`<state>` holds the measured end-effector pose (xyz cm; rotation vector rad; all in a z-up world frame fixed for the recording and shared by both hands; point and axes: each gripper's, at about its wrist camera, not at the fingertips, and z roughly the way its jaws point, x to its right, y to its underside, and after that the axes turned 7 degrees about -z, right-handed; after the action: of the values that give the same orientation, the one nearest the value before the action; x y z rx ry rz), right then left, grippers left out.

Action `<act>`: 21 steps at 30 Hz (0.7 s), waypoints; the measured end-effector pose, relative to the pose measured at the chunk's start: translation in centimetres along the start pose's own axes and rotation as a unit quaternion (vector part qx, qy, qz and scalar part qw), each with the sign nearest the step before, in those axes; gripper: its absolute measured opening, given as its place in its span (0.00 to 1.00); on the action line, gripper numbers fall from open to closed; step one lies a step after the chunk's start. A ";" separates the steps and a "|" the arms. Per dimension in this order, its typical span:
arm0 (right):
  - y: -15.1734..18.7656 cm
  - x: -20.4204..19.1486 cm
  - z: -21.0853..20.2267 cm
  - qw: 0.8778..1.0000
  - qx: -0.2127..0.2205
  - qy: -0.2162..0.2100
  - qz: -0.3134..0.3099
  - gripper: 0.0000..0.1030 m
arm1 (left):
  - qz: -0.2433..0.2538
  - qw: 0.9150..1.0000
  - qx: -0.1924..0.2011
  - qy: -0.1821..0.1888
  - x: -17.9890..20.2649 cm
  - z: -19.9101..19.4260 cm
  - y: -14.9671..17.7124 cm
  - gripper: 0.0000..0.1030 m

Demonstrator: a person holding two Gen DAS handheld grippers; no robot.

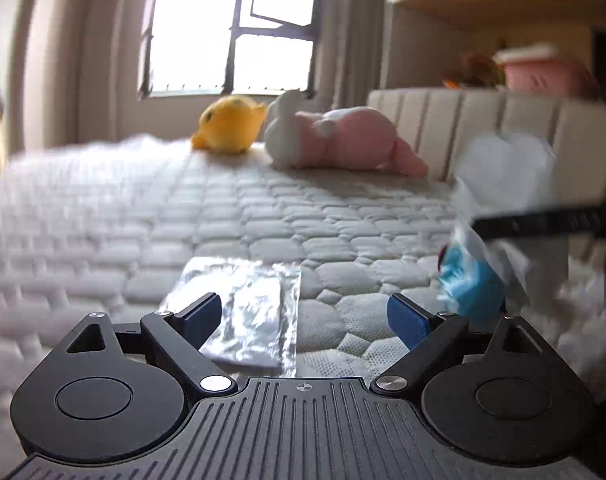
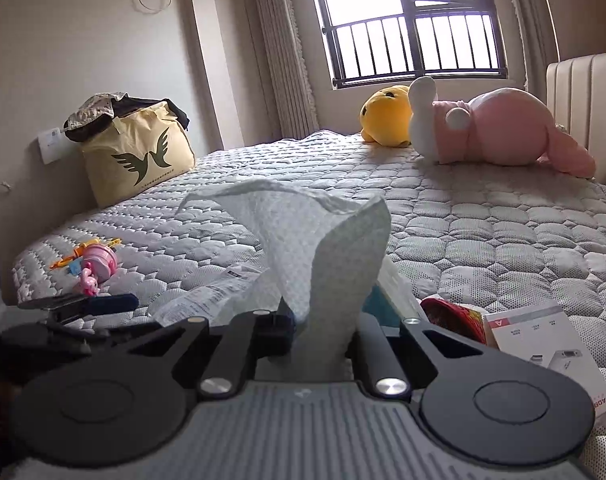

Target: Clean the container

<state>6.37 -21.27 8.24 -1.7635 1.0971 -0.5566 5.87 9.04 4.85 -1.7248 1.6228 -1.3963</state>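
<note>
My right gripper (image 2: 323, 322) is shut on a white tissue (image 2: 323, 248) that stands up between its fingers, pulled from a blue tissue pack (image 2: 379, 308) just beneath. Partly hidden behind the right finger lies a red patterned container (image 2: 455, 318). My left gripper (image 1: 305, 318) is open and holds nothing, low over the quilted mattress (image 1: 263, 216). A silver foil packet (image 1: 247, 312) lies by its left finger. In the blurred left wrist view the tissue (image 1: 503, 168) and blue pack (image 1: 469, 284) are at the right, crossed by a black finger (image 1: 543, 226) of the right gripper.
A white carton (image 2: 543, 344) lies at the right. A pink toy (image 2: 97, 264) and a printed slip (image 2: 207, 296) lie at the left, and a yellow bag (image 2: 139, 152) leans on the wall. Yellow (image 2: 387, 114) and pink (image 2: 499, 128) plush toys rest by the headboard (image 2: 583, 112).
</note>
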 end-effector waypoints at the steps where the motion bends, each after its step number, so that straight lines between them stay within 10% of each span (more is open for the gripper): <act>1: 0.3 0.1 -0.4 1.000 0.001 -0.003 0.001 0.10 | -0.078 0.997 -0.017 0.018 -2.4 -0.2 -1.0 0.91; 5: 2.2 0.7 -2.4 1.000 0.005 -0.017 0.015 0.10 | -0.261 0.955 -0.072 0.116 -6.9 0.3 -1.2 0.92; 9: 4.0 1.5 -4.2 0.999 0.003 -0.008 0.040 0.10 | -0.243 0.938 -0.128 0.209 -1.4 2.2 -0.2 0.95; 16: 6.9 4.6 -4.9 0.995 -0.017 0.031 0.091 0.12 | -0.278 0.899 -0.247 0.230 5.6 10.1 4.9 0.95; 19: 7.6 6.0 -5.4 0.993 -0.013 0.035 0.114 0.12 | -0.287 0.902 -0.240 0.217 6.2 12.1 5.7 0.94; 21: 7.8 6.7 -5.8 0.991 -0.005 0.031 0.130 0.12 | -0.268 0.911 -0.228 0.215 6.4 12.0 5.6 0.75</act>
<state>1.92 -31.03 3.23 -1.5884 1.3503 -0.4484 11.96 -2.21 -2.33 -2.4004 1.9054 -1.8632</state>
